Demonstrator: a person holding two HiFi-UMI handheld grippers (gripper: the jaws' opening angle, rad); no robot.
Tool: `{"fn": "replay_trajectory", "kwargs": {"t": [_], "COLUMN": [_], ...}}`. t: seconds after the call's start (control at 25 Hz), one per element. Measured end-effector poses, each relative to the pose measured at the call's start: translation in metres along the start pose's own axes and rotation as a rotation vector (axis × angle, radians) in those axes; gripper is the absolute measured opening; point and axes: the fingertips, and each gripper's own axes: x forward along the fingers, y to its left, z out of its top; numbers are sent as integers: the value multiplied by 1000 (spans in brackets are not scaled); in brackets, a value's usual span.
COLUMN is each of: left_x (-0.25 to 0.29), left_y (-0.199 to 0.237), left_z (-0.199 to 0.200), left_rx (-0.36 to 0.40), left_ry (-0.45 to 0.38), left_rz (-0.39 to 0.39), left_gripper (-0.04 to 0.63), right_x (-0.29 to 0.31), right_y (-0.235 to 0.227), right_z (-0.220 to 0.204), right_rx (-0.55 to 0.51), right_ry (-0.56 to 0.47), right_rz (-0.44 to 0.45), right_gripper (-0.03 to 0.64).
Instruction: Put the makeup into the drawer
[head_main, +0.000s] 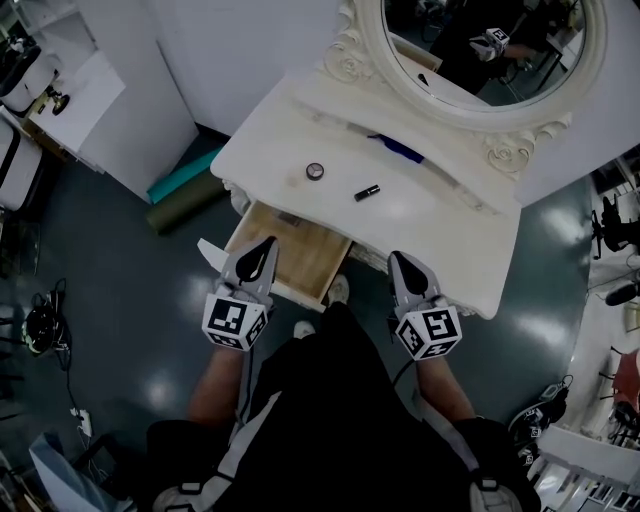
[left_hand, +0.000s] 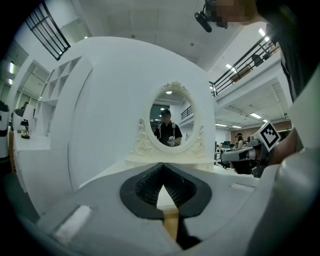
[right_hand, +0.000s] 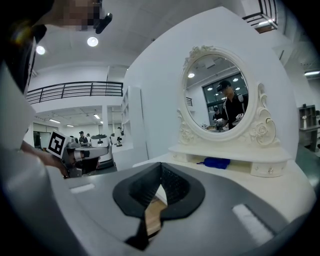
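Left hand-held gripper: pressed together, empty.
Right hand-held gripper: likewise, empty.
Makeup: tube and compact on the bench, past the open drawer.
Tip: spread your right jaws before reaching the tube.

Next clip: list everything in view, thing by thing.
dressing table: one, cream-white, centre
mirror: one, oval, behind the tabletop
drawer: one, wood-lined, open, table's front left
round compact: one, dark, on tabletop
small tube: one, black, right of the compact
blue item: one, shelf below mirror
rolled mats: two, teal and olive, floor left of table
left tongs: grey, shut, empty, by the drawer
right tongs: grey, shut, empty, at table's front
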Motion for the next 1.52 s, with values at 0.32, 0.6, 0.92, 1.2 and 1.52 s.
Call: {"fn": "replay_trajectory", "kwargs": {"t": [0.32,0.6,0.92,1.2,1.52], "left_x": [-14,-24,-23,-23,-22], "left_y": [4,6,5,5,1], "left_z": [-5,-9,-12,-15,-15], "left_rx": [3,5,-7,-24,-31], "left_ry": [1,4,12,14,11], "left_rz": [19,28,21,18,12], "left_gripper": [5,5,5,5,5], "right_x": [4,6,5,4,1], "right_y": [14,21,21,19,17], "right_z": [-9,-13,-12,-11,-12], "right_rx": [14,11,2,3,4], "right_ry": [13,22,24,23,24], "right_rz": [28,41,41,38,39], "right_gripper": [0,0,0,0,0]}}
